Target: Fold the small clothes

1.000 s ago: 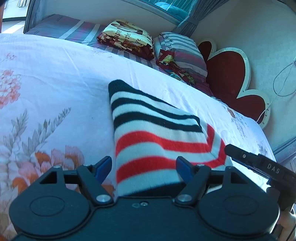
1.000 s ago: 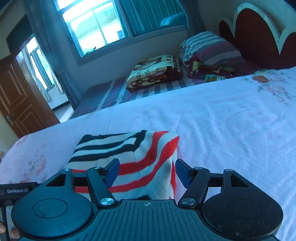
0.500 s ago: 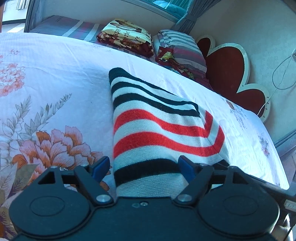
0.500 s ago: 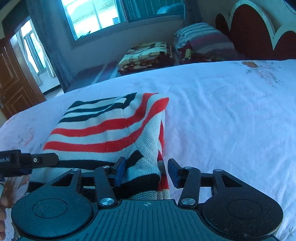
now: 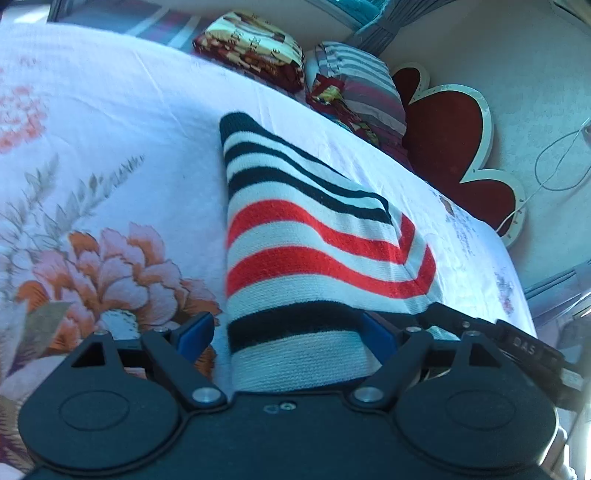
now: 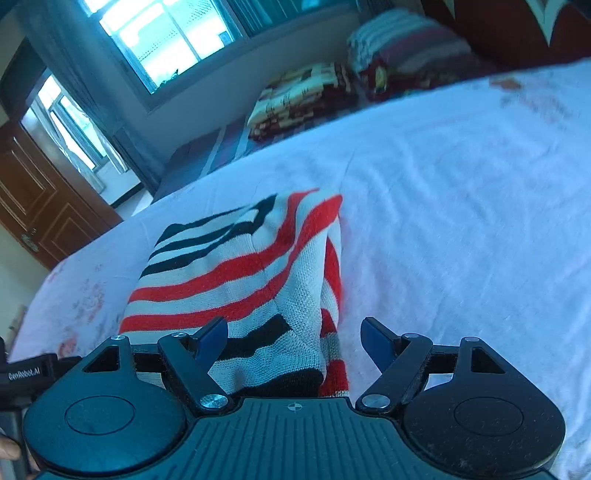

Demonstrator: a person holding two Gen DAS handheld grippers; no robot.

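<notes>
A folded knit garment (image 5: 310, 236) with black, red and white stripes lies on the white floral bedsheet (image 5: 110, 122). My left gripper (image 5: 286, 330) straddles its near left edge. Its jaws are opening, and the left pad stands clear of the cloth. My right gripper (image 6: 295, 336) straddles the garment (image 6: 236, 273) at its near right corner. Its jaws are opening too, with its right fingertip (image 6: 375, 338) over bare sheet, apart from the knit. The right gripper's body (image 5: 517, 341) shows at the garment's right side in the left wrist view.
Beyond the sheet are a folded patterned blanket (image 5: 255, 40), striped pillows (image 5: 358, 81) and a red scalloped headboard (image 5: 454, 147). A cable (image 5: 561, 158) hangs on the wall. A window (image 6: 166, 33) and a wooden door (image 6: 33, 206) are to the left. White sheet (image 6: 461, 206) stretches right of the garment.
The right gripper's jaws narrowed around the garment's corner, then spread wide again. Both grippers dropped towards the cloth's near edge, where a black stripe has come into view.
</notes>
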